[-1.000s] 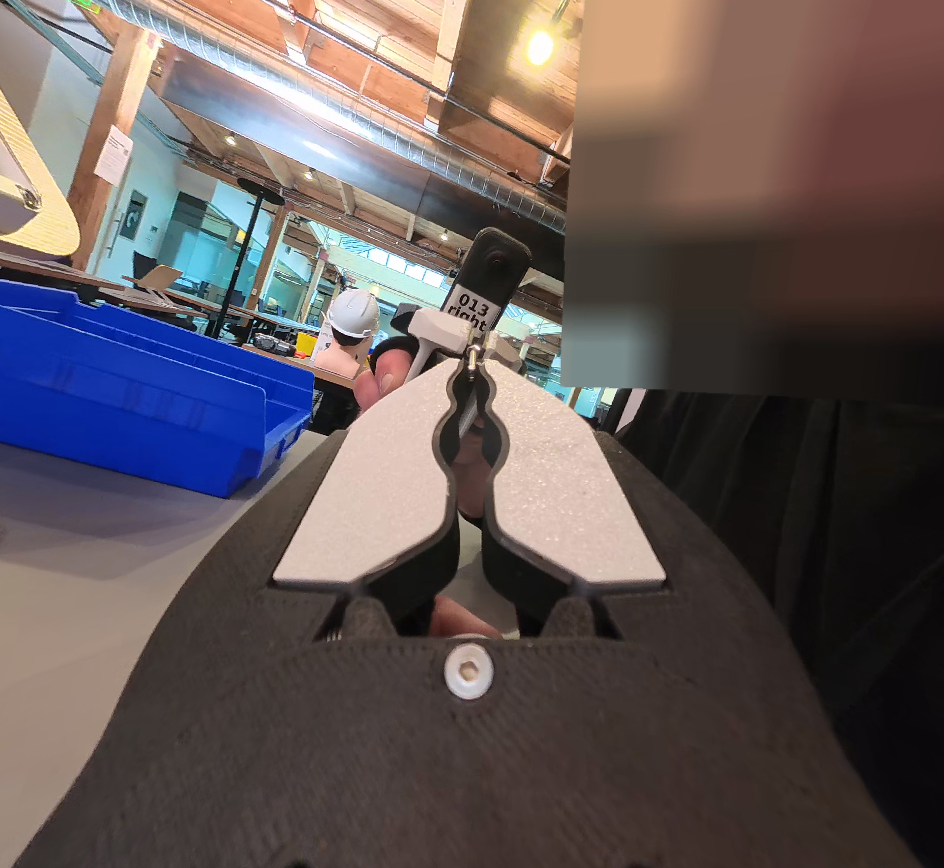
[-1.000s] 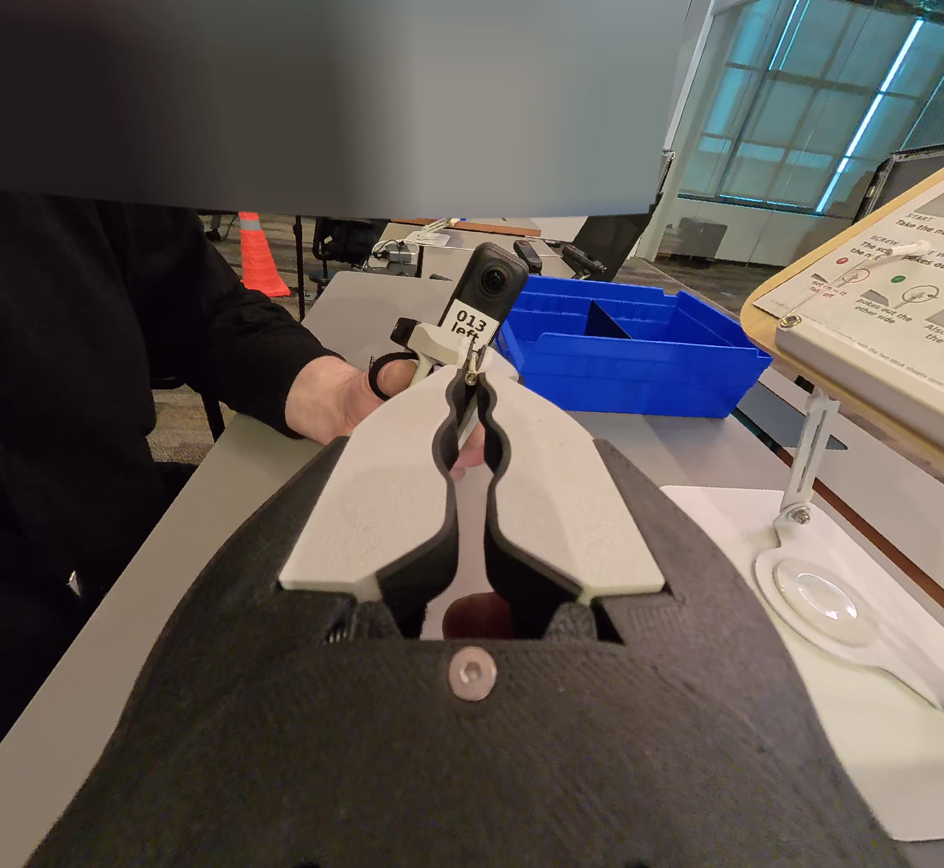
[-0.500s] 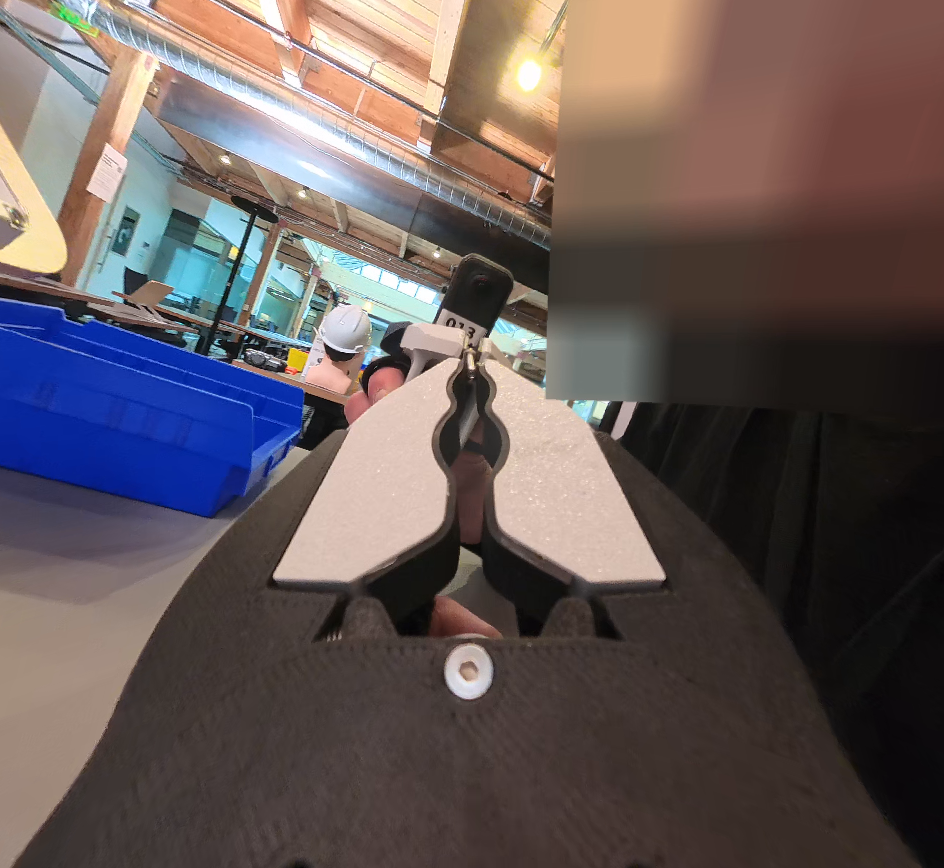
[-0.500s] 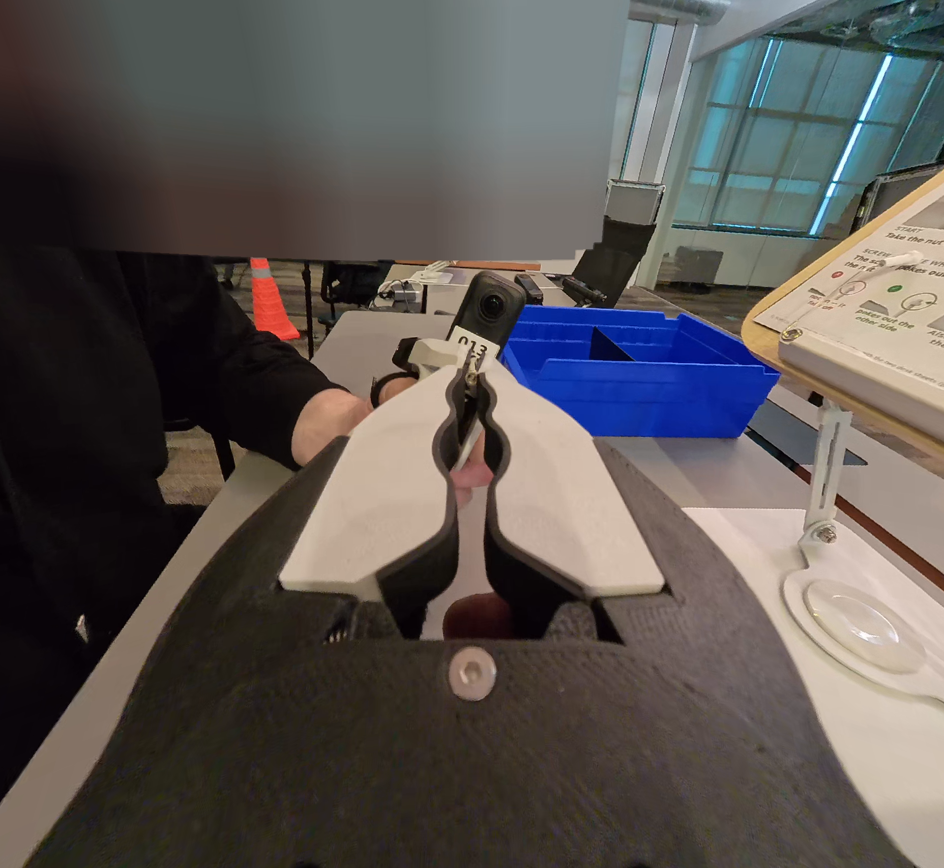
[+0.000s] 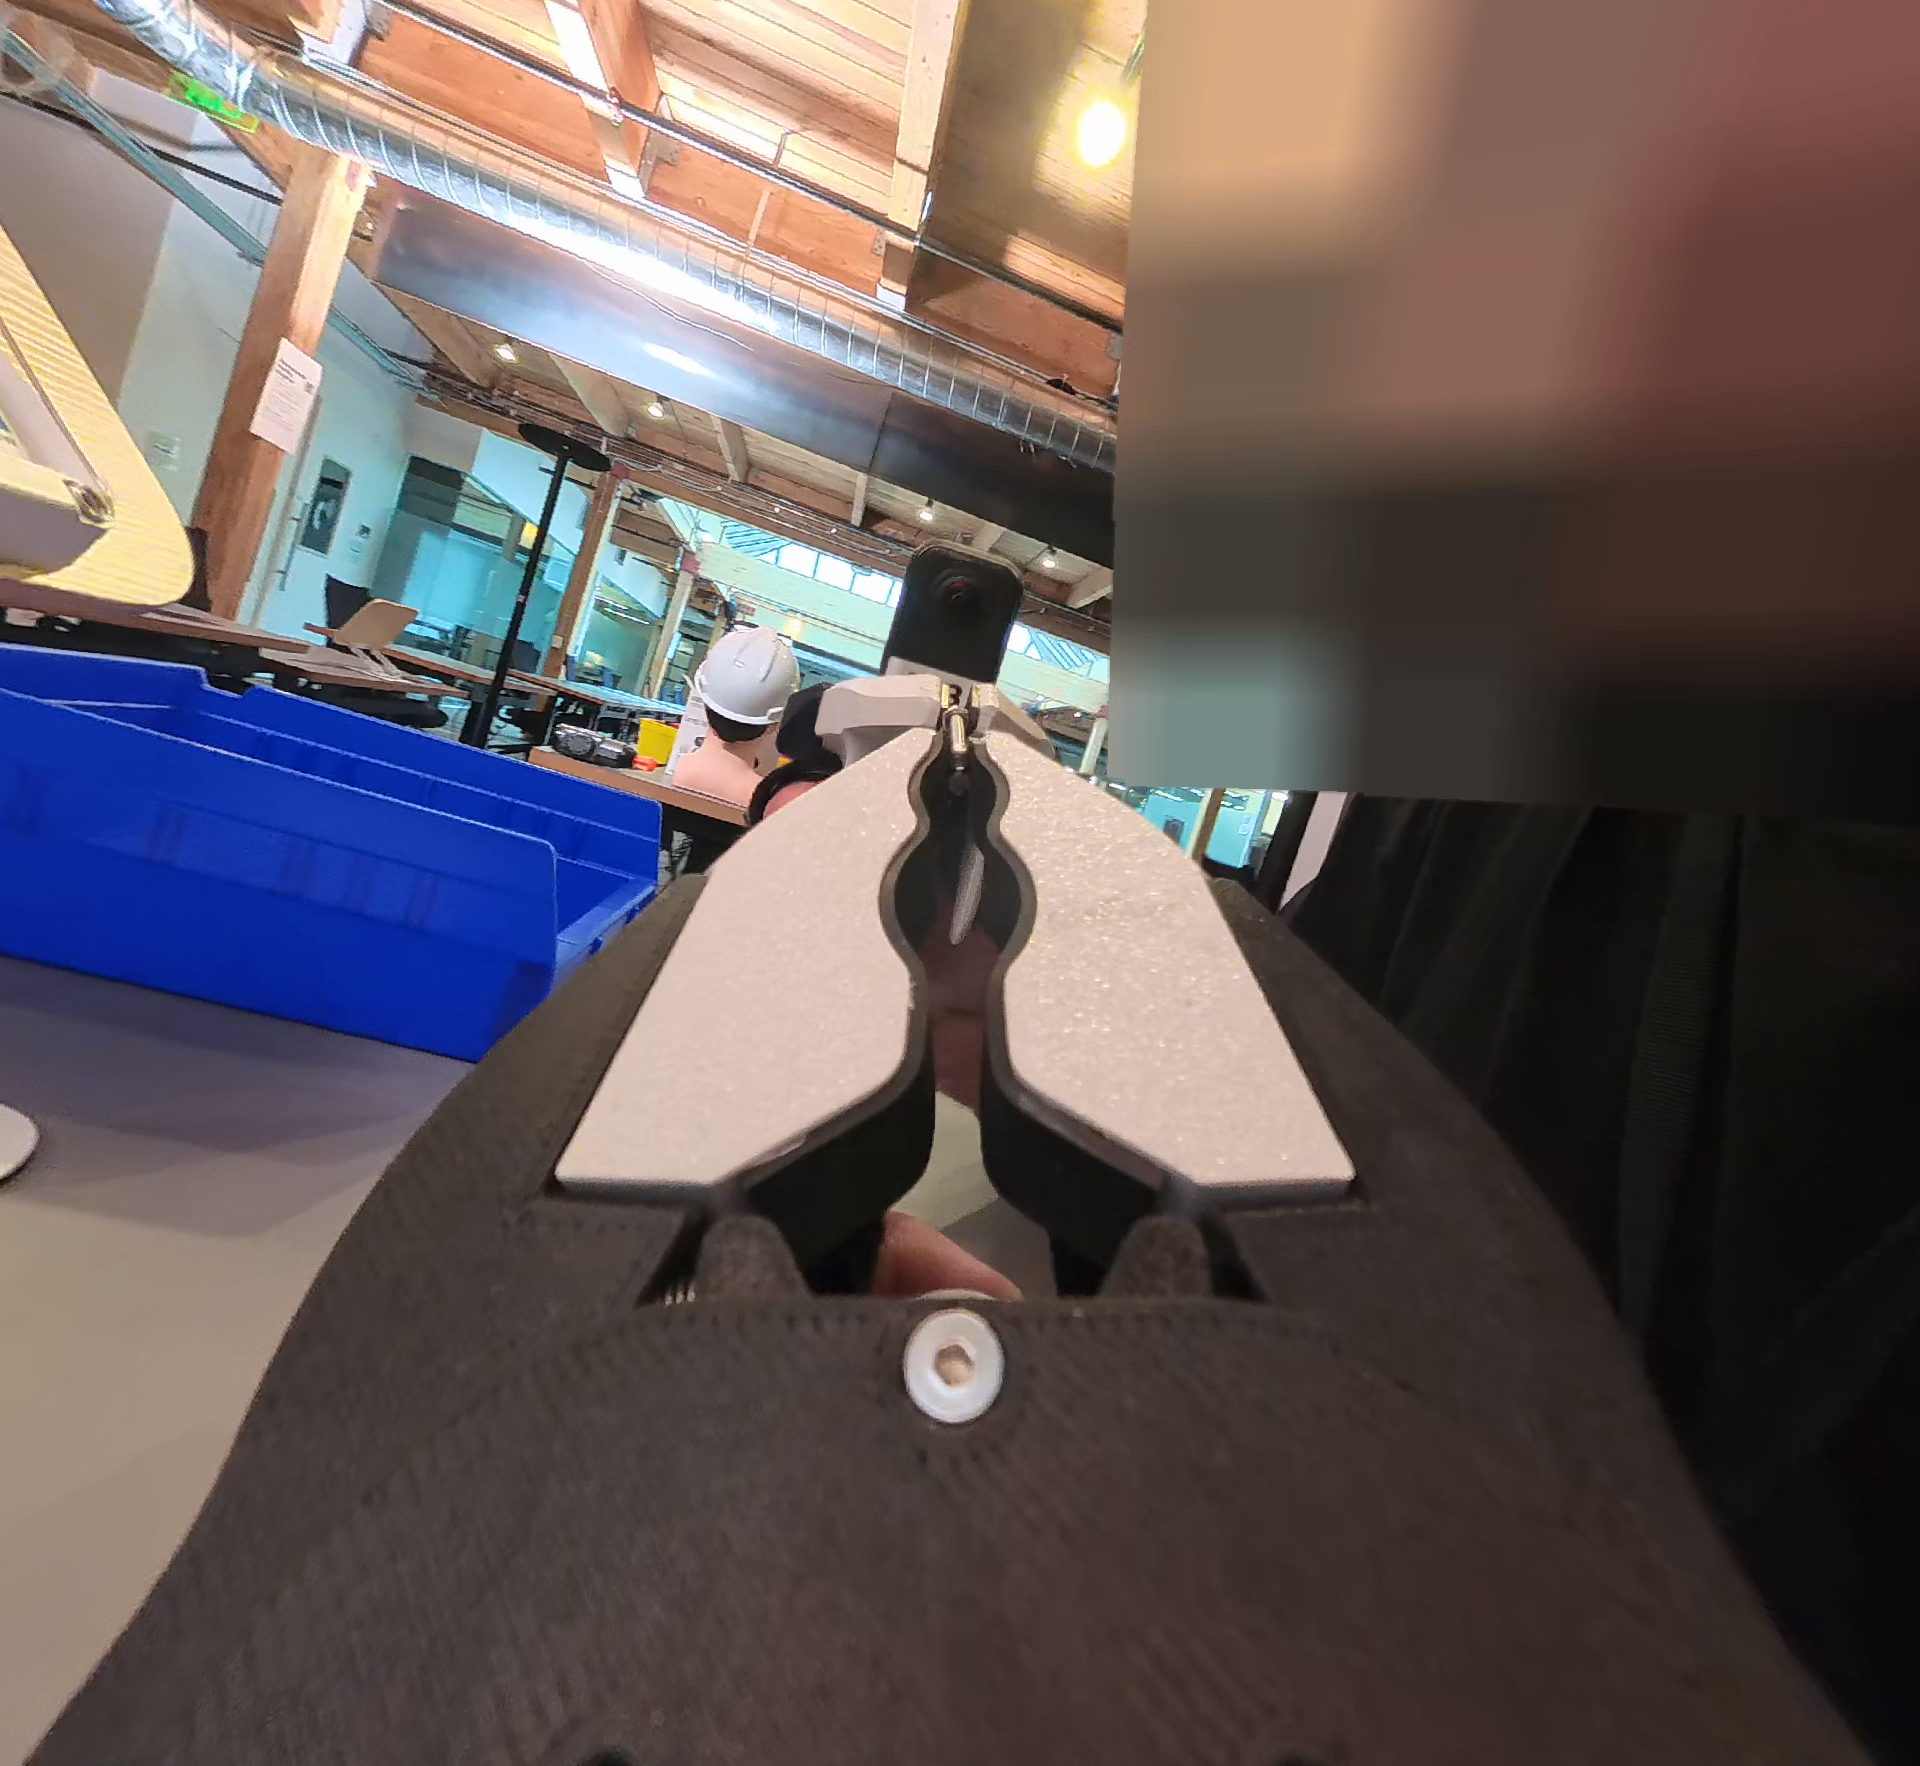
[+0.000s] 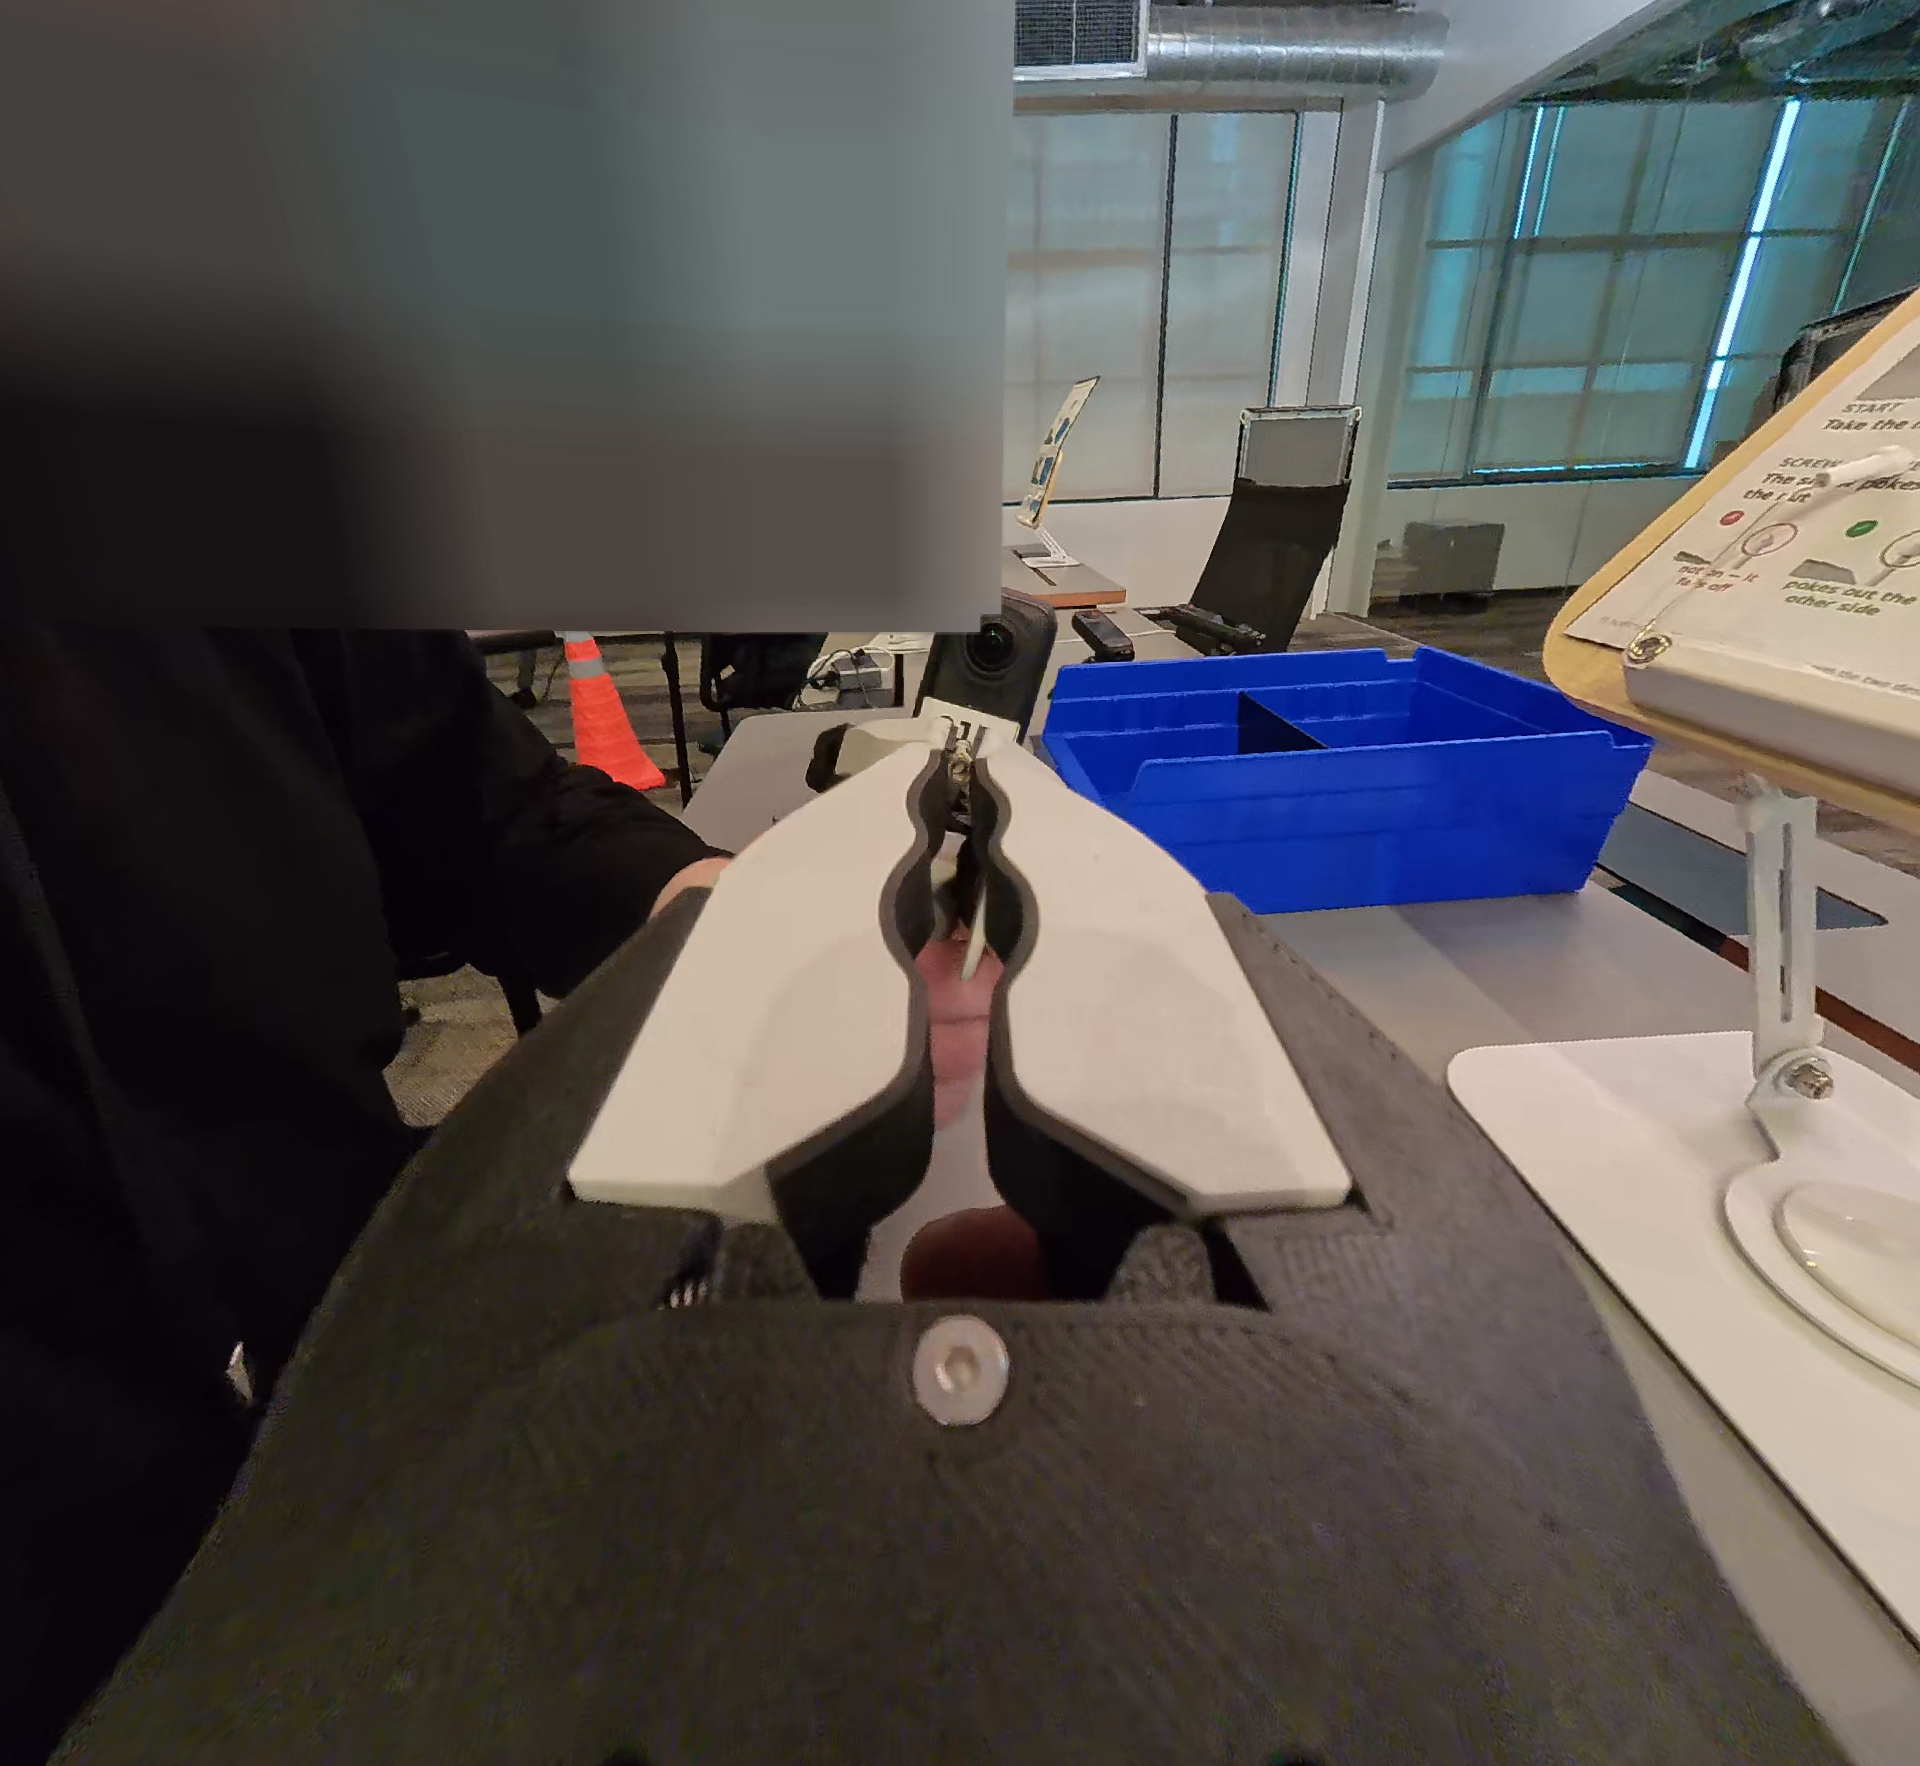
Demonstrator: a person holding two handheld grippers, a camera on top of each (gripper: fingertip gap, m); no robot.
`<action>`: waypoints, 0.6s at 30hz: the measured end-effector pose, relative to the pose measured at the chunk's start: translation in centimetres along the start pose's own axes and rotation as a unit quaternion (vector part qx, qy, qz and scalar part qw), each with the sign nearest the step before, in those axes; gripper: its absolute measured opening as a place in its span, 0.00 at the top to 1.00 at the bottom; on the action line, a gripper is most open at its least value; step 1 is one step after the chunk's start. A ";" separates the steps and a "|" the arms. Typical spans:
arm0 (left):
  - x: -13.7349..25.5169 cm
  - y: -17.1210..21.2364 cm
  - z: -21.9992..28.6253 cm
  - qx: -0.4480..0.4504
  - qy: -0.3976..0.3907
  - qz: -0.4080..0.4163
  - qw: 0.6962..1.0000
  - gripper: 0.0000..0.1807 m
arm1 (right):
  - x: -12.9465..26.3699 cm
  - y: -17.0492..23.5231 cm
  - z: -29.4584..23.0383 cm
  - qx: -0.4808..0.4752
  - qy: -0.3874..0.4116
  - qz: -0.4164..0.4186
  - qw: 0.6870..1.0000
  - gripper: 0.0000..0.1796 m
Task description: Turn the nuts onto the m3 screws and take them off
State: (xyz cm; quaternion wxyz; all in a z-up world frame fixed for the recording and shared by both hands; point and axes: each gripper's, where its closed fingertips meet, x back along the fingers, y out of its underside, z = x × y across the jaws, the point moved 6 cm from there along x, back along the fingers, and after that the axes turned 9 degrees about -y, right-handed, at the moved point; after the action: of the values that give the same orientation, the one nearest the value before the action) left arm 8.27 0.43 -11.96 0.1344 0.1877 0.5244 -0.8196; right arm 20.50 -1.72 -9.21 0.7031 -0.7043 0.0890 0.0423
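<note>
My left gripper (image 5: 951,760) and right gripper (image 6: 961,760) face each other tip to tip above the grey table (image 5: 156,1249). Both are shut. A tiny silver M3 screw (image 5: 950,724) sticks out of the left gripper's tips toward the right gripper's tips (image 5: 954,690). In the right wrist view a small metal piece, seemingly the nut (image 6: 962,764), sits pinched at the tips where they meet the left gripper (image 6: 961,731). The parts are too small to tell how far they are threaded. A hand shows behind each gripper.
A blue divided bin (image 6: 1351,781) stands on the table past the grippers; it also shows in the left wrist view (image 5: 312,843). A tilted instruction board (image 6: 1766,573) on a white stand and base plate (image 6: 1558,1145) is at the right. The person's black sleeve (image 6: 468,833) is close. Both grippers' tips are close together, under 4 cm apart.
Both grippers stay shut tip to tip. The opposite gripper has turned from tilted to upright in each view, and the background has shifted a little as the hands moved.
</note>
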 end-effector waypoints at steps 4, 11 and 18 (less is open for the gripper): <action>0.0 -0.1 0.1 -0.022 -0.008 -0.005 1.000 0.98 | 0.0 0.0 0.0 -0.019 -0.003 0.013 1.000 0.98; 0.0 -0.3 0.4 -0.078 -0.022 -0.025 0.996 0.99 | 0.2 0.4 0.2 -0.071 -0.017 0.036 0.997 0.98; 0.1 -0.4 0.4 -0.135 -0.038 -0.051 0.989 0.98 | 0.3 0.8 0.4 -0.108 -0.020 0.039 0.993 0.98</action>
State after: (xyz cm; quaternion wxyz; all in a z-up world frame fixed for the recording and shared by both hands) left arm 7.96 0.24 -11.59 0.1368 0.1094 0.6333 -0.7538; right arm 20.69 -1.34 -10.06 0.6224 -0.7710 0.0976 0.0932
